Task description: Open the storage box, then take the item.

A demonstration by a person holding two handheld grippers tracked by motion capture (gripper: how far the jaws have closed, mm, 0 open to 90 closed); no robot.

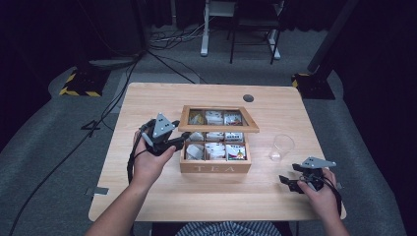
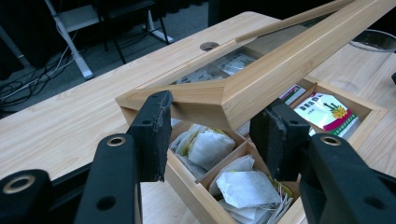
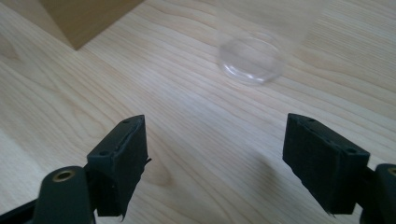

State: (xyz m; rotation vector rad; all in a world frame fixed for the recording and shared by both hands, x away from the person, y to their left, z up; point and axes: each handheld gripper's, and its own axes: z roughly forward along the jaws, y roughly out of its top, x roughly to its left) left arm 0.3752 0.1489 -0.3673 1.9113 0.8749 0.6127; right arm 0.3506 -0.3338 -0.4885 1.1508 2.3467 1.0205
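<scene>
A wooden tea box (image 1: 215, 168) marked TEA stands mid-table, its compartments holding tea bags (image 2: 210, 147) and printed sachets (image 2: 324, 112). Its glass-paned lid (image 1: 219, 129) is tilted up, partly raised. My left gripper (image 1: 183, 140) is at the lid's front left corner. In the left gripper view the lid's wooden corner (image 2: 224, 100) lies across the tips of the gripper (image 2: 215, 135), whose jaws stand apart. My right gripper (image 1: 285, 181) hovers open over bare table at the front right, with a clear plastic cup (image 3: 252, 58) just beyond its jaws (image 3: 215, 154).
The cup (image 1: 282, 147) stands right of the box. The light wooden table (image 1: 147, 103) has a round cable hole (image 1: 248, 98) at the back. Desk legs, cables and stand bases sit on the grey floor behind.
</scene>
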